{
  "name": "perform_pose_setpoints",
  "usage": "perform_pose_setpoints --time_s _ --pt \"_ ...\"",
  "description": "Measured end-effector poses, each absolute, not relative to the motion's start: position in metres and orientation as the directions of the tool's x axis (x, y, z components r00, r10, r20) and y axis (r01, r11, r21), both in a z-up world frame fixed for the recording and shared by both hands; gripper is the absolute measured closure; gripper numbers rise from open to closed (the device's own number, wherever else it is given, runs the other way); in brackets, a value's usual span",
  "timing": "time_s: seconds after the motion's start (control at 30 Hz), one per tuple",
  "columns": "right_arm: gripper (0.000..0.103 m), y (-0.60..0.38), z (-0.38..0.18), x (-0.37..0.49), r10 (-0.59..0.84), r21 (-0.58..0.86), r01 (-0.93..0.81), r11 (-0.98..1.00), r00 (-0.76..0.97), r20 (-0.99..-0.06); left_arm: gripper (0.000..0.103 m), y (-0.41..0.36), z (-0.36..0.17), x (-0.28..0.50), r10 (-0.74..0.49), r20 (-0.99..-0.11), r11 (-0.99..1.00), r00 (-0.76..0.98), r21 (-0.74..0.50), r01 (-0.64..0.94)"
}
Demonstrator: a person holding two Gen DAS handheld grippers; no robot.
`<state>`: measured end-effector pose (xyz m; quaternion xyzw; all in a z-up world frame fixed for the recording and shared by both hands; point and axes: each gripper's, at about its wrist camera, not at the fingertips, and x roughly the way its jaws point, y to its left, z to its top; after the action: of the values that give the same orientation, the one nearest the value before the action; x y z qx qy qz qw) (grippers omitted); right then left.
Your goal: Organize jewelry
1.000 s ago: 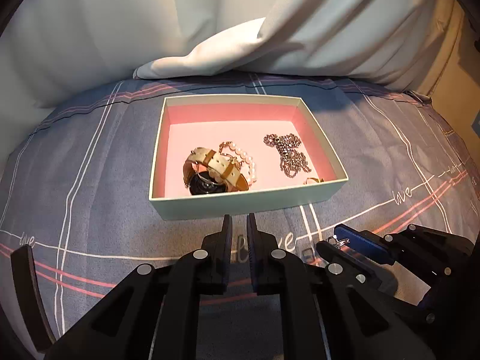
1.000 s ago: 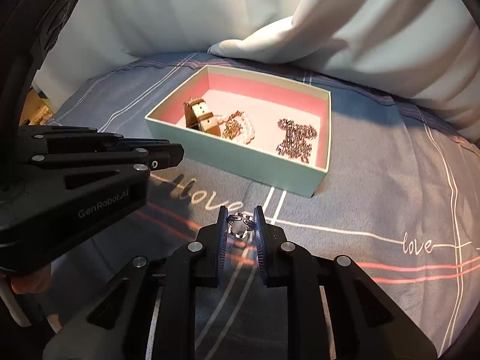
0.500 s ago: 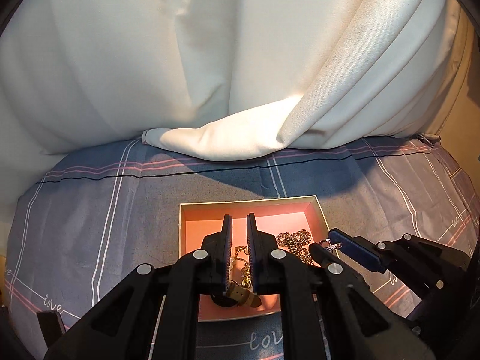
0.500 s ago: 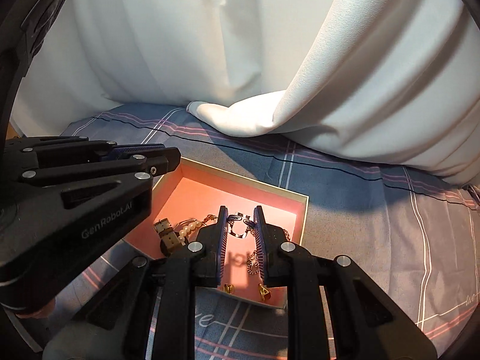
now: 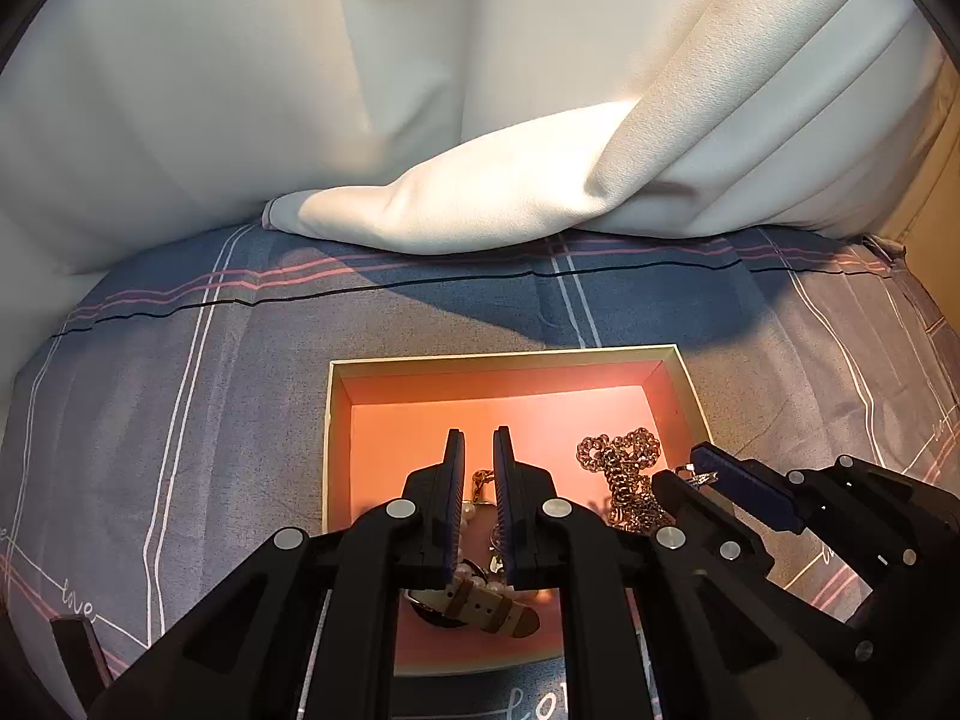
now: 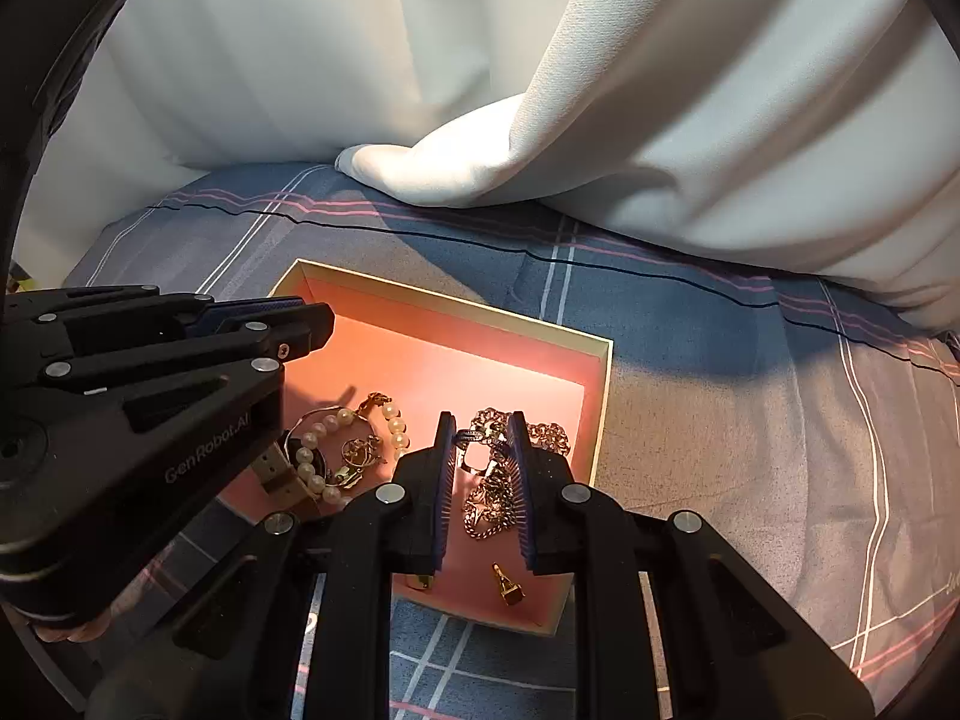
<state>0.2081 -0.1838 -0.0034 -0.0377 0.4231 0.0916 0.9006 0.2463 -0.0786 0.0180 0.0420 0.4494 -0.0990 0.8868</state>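
Observation:
A pale box with a pink inside [image 5: 504, 360] [image 6: 600, 354] lies on the bedsheet. It holds a tan-strapped watch [image 5: 480, 603] [image 6: 282, 477], a pearl bracelet [image 6: 336, 420], a gold chain [image 5: 621, 462] [image 6: 540, 432] and small gold earrings [image 6: 510, 585]. My right gripper [image 6: 480, 447] hovers over the box, shut on a small silver ring [image 6: 477, 450]; it shows in the left wrist view [image 5: 699, 474]. My left gripper [image 5: 478, 450] hovers over the box, jaws nearly closed with nothing between them.
The box rests on a grey-blue plaid bedsheet [image 5: 180, 420] [image 6: 750, 420]. A white curtain [image 5: 480, 120] [image 6: 600, 90] hangs behind, and its folded hem lies on the sheet just beyond the box.
Both grippers rose from in front of the box to above it. The right gripper carried the ring along and now holds it over the chain.

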Motion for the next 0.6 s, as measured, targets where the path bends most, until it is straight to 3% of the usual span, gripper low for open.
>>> perform_pose_setpoints --time_s 0.13,0.17,0.2,0.23,0.27,0.47,0.6 --pt "0.084 -0.182 -0.006 0.210 0.141 0.017 -0.207 0.978 0.604 -0.785 0.092 -0.077 0.013 0.249 -0.135 -0.816 0.978 0.562 -0.017 0.210" --pt "0.073 -0.180 -0.007 0.210 0.142 0.014 -0.216 0.976 0.589 -0.796 0.088 -0.077 0.012 0.249 -0.136 -0.818 0.977 0.559 -0.016 0.214" --pt "0.061 -0.178 -0.008 0.209 0.124 -0.008 -0.213 0.977 0.595 -0.794 0.062 -0.078 0.013 0.248 -0.124 -0.814 0.977 0.567 0.000 0.212" --pt "0.029 -0.177 -0.005 0.205 0.104 -0.036 -0.209 0.977 0.618 -0.779 0.032 -0.078 0.016 0.246 -0.091 -0.805 0.980 0.587 0.033 0.197" --pt "0.018 -0.175 -0.003 0.201 0.088 -0.060 -0.206 0.977 0.641 -0.762 0.022 -0.078 0.019 0.243 -0.071 -0.788 0.980 0.611 0.058 0.188" --pt "0.017 -0.173 0.005 0.179 0.099 -0.054 -0.203 0.978 0.672 -0.734 0.018 -0.074 0.033 0.223 -0.113 -0.752 0.977 0.649 0.033 0.208" --pt "0.015 -0.174 0.018 0.123 0.079 -0.083 -0.168 0.982 0.770 -0.633 0.018 -0.068 0.052 0.167 -0.153 -0.641 0.973 0.752 0.035 0.228"
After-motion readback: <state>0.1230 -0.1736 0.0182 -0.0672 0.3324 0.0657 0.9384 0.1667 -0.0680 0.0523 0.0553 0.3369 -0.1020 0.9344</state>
